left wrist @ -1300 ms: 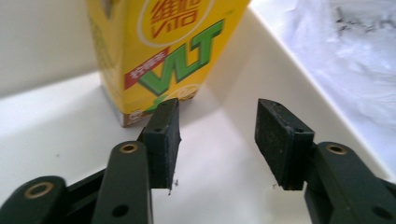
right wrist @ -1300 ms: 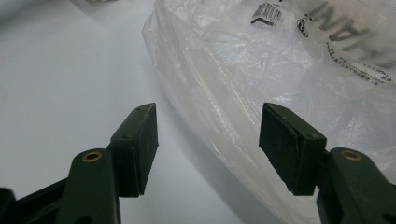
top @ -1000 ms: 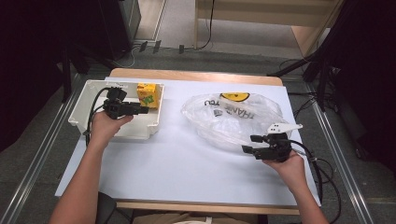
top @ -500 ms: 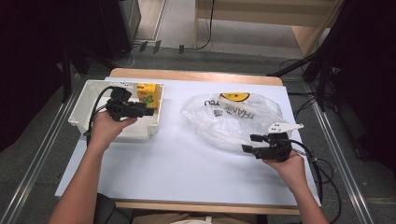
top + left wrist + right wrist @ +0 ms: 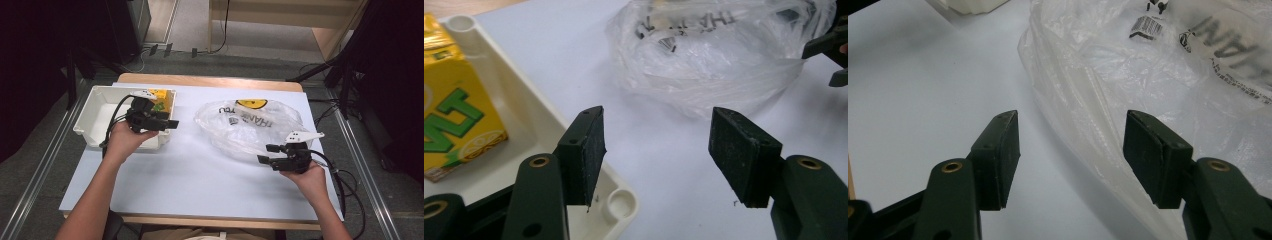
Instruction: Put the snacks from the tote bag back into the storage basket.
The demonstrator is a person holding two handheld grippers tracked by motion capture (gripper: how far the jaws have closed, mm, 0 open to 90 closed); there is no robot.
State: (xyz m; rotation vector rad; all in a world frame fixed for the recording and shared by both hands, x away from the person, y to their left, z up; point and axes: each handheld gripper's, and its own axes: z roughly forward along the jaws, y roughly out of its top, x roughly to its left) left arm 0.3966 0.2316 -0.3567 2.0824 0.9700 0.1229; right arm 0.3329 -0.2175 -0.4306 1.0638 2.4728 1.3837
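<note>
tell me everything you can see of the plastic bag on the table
The plastic bag is thin, clear and crinkled, lying slack and flattened on the right half of the white table. Dark lettering and a yellow round mark near its far edge show through it. A small barcode label sits on it in the right gripper view. Its near edge runs between the right gripper and its open jaws, whose pads do not press on it.

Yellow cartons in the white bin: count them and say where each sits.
1. The yellow carton stands at the far right end of the white bin, beside the left tongs. The hand may hide others.
</note>
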